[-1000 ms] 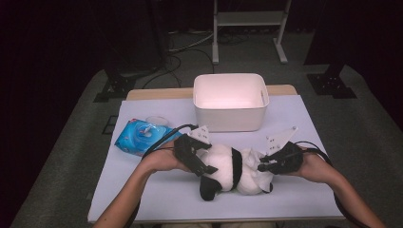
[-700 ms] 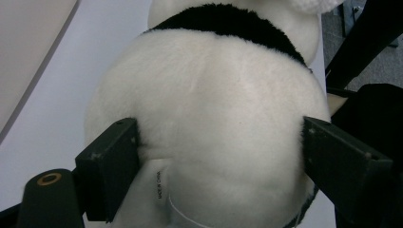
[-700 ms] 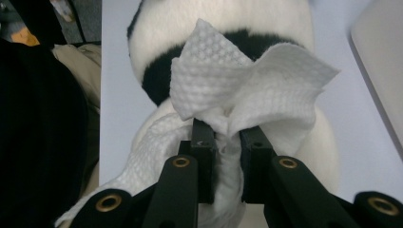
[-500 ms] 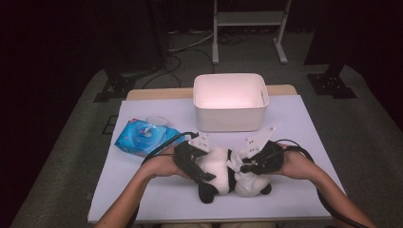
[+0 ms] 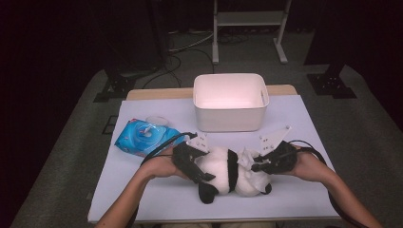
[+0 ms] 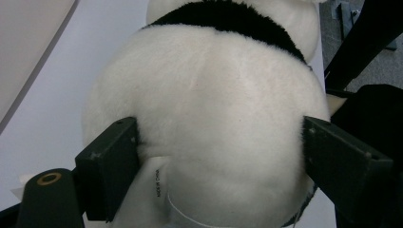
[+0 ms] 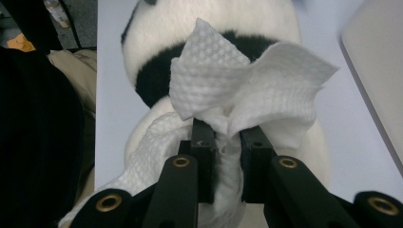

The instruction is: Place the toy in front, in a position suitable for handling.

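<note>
A black-and-white panda plush (image 5: 222, 170) lies on its side on the white table mat (image 5: 294, 118), near the front edge. My left gripper (image 5: 202, 167) clamps its white rump; in the left gripper view both pads (image 6: 111, 161) press into the fur of the panda plush (image 6: 214, 104). From the right, my right gripper (image 5: 254, 166) is shut on a crumpled white wipe (image 5: 248, 159). The right gripper view has the wipe (image 7: 237, 90) bunched between the jaws of that gripper (image 7: 228, 137), held against the panda's head (image 7: 209, 23).
A white plastic bin (image 5: 230, 102) stands behind the panda at the middle back of the mat. A blue pack of wipes (image 5: 142, 137) lies to the left, with the left gripper's cable running past it. Dark floor and stand legs surround the table.
The right gripper with the wipe slid left over the panda's head, then came back a little to the right. The left gripper and the panda stayed put.
</note>
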Demonstrator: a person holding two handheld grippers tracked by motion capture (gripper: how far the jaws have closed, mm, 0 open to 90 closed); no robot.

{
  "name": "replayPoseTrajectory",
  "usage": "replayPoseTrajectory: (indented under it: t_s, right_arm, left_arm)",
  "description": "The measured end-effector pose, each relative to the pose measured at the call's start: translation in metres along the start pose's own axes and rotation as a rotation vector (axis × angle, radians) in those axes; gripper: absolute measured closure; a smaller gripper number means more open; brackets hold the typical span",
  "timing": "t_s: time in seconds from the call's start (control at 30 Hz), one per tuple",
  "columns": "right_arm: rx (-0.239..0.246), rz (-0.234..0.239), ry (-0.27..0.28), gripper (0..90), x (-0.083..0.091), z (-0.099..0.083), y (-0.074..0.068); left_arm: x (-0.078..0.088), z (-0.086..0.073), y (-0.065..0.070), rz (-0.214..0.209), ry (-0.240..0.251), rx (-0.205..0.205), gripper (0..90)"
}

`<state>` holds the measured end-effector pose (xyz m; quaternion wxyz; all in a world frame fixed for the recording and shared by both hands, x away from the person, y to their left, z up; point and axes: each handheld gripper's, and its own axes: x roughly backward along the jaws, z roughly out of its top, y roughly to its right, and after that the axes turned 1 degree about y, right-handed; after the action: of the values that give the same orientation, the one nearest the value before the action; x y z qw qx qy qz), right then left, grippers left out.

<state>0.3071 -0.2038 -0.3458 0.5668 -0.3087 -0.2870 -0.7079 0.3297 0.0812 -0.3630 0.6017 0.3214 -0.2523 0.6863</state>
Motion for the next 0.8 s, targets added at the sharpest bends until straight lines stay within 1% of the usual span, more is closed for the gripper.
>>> replayPoseTrajectory:
  t_s: [0.17, 0.4, 0.5, 0.6, 0.63, 0.8]
  right_arm:
    - [-0.023, -0.011, 0.013, 78.6, 0.006, -0.012, 0.002]
    - [-0.054, -0.031, 0.022, 78.6, 0.014, -0.026, 0.004]
    - [-0.075, -0.038, 0.026, 78.5, 0.018, -0.034, 0.005]
    - [-0.102, -0.047, 0.023, 78.5, 0.02, -0.042, 0.007]
    - [-0.104, -0.049, 0.022, 78.5, 0.021, -0.045, 0.008]
    - [-0.137, -0.067, -0.004, 78.4, 0.023, -0.057, 0.012]
  left_arm:
    - [0.0, -0.001, -0.001, -0.009, 0.013, 0.01, 15.6]
    - [0.001, -0.003, 0.0, -0.009, 0.023, 0.011, 15.6]
    - [0.001, -0.003, 0.0, -0.009, 0.025, 0.013, 15.6]
    - [0.001, -0.003, 0.0, -0.009, 0.026, 0.013, 15.5]
    - [0.001, -0.003, 0.0, -0.009, 0.026, 0.013, 15.6]
    - [0.001, -0.002, -0.001, -0.011, 0.014, 0.006, 15.5]
